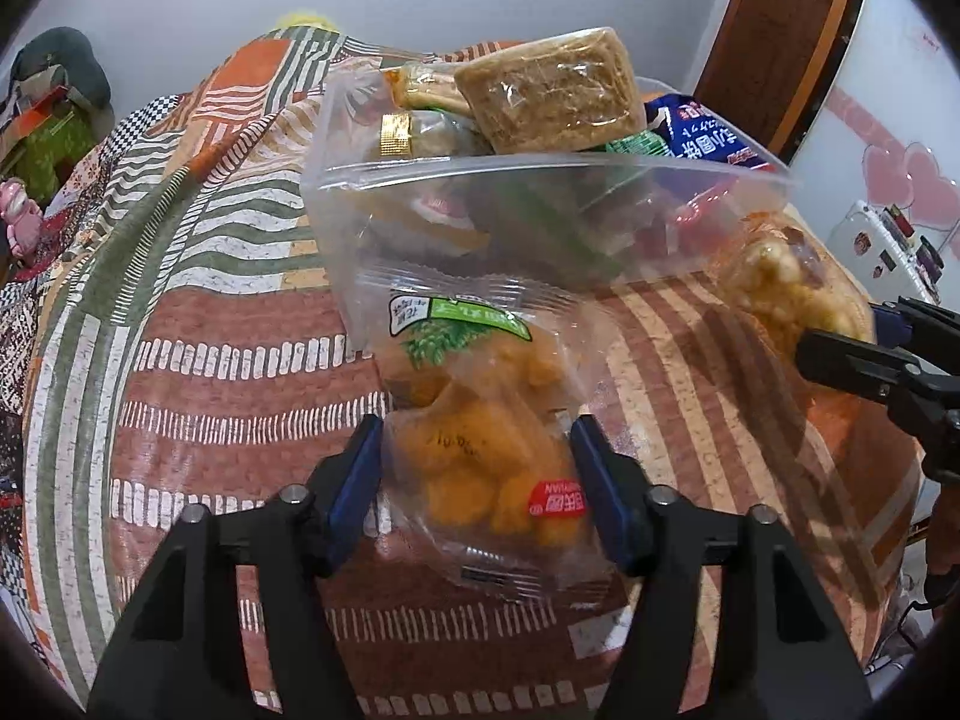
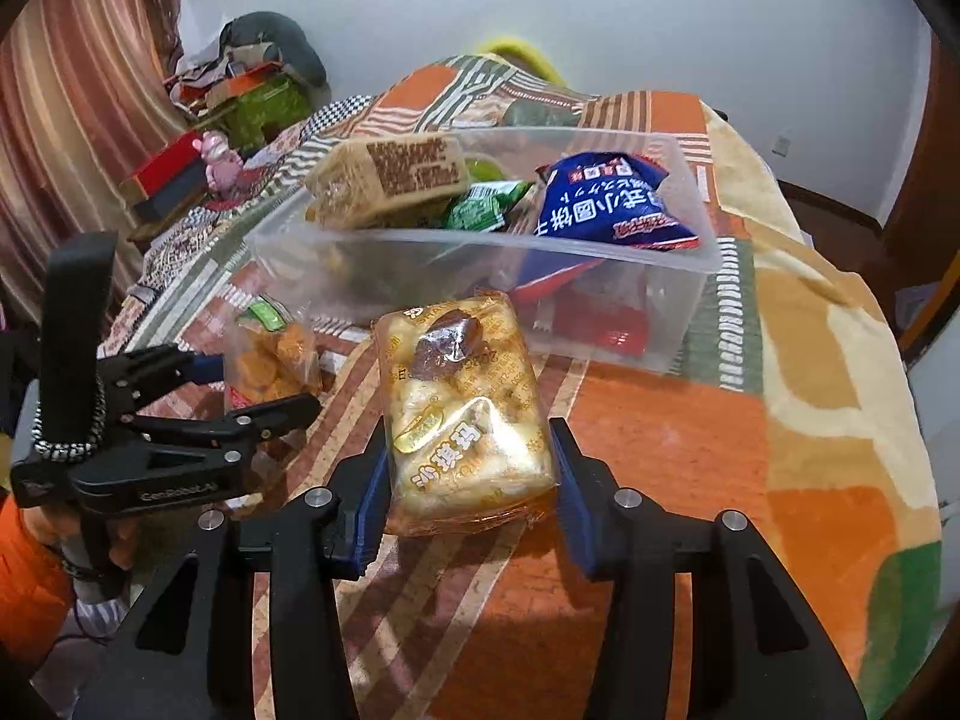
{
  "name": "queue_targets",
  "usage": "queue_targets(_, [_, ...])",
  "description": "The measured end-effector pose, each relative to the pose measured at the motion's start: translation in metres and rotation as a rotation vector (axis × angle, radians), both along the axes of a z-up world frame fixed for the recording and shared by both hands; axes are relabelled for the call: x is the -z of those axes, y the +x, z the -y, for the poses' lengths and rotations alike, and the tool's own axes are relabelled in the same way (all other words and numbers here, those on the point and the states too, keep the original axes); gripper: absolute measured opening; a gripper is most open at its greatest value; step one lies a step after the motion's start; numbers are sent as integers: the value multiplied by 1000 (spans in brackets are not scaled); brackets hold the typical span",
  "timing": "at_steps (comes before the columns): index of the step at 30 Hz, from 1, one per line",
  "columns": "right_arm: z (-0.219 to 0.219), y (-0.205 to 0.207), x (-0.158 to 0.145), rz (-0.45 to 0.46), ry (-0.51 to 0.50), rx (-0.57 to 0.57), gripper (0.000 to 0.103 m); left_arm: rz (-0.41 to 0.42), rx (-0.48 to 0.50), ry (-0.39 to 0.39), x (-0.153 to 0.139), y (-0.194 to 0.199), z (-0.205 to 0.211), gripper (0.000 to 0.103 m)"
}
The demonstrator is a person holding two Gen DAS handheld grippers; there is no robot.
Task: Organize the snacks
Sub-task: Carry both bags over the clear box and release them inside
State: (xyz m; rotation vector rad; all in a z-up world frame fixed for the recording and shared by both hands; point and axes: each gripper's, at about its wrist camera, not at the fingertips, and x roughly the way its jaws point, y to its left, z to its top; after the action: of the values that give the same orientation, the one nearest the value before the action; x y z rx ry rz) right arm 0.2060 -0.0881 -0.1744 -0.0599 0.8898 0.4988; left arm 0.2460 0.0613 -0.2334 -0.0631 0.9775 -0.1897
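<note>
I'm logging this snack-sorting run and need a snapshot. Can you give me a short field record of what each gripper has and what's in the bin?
surface: patterned cloth
bin: clear plastic bin, open top
in bin: brown block snack, green packet, blue bag
left gripper: jaws around orange snack bag, grip unclear
right gripper: shut on pale pastry pack
packs held: both outside the bin, near its front wall

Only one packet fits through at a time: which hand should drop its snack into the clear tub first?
Probably the right. Its tongs clamp the pale sachima cake packet squarely facing the clear plastic tub, beside the blue bag. The left tongs only straddle the orange fried-snack packet.
</note>
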Motion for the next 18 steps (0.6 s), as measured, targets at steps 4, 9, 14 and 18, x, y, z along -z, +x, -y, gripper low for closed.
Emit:
queue_targets(4, [3,-3,-8,16,16,3,45,12,-3,-17,-7,-8,-2,50])
queue_targets(9, [6,-4,-25,54,34,7,44,77,-17,-5,-32,-24,-5,50])
queue_targets(14, [8,0,-40,102,52,20,44,161,-48,-11,-70,-32,-15,50])
queue_targets(18, [6,10,-48,134,58,30,44,223,-74,-17,-95,-25,-22,50])
